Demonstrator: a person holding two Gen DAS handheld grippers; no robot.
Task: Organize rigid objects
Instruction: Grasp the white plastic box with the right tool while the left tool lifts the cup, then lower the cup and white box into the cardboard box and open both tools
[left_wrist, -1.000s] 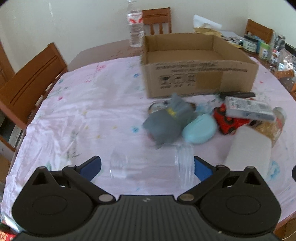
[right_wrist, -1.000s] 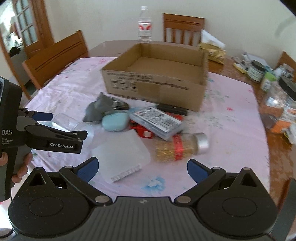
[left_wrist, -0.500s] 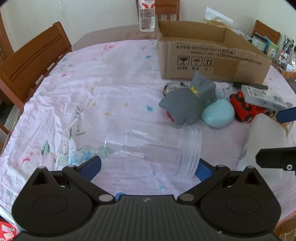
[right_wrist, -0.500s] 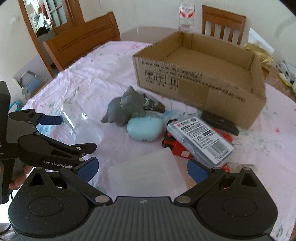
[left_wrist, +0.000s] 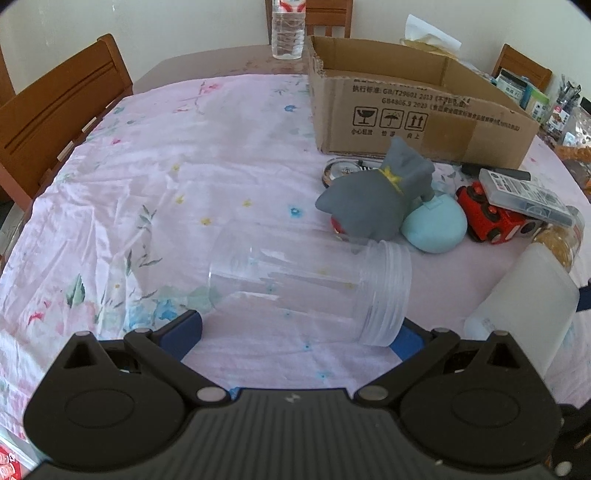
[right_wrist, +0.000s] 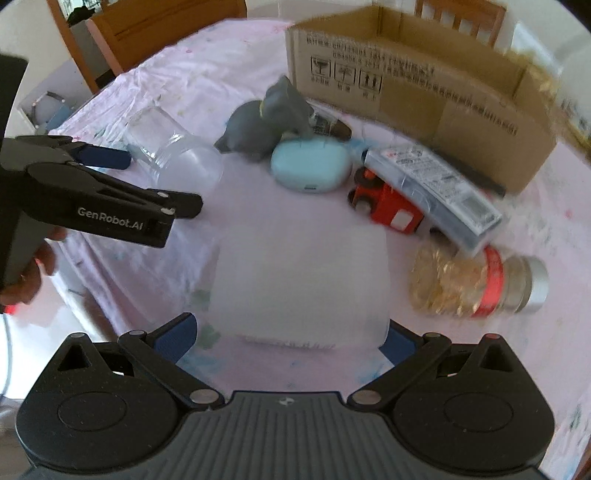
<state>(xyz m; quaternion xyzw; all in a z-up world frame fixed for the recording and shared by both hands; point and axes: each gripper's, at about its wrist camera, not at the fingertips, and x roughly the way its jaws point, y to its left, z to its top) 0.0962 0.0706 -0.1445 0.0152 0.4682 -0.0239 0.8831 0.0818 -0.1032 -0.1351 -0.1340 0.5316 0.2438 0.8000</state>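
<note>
A clear plastic jar lies on its side on the pink tablecloth, long axis left to right, threaded mouth pointing right; it looks empty; the left gripper is spread wide around it; the right gripper gapes around a frosted box; behind the jar, a cardboard box, its floor hidden.

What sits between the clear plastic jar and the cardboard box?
In the left wrist view, a grey plush toy sits between clear plastic jar and cardboard box.

open right tongs flank a frosted plastic box on the pink tablecloth.
</note>
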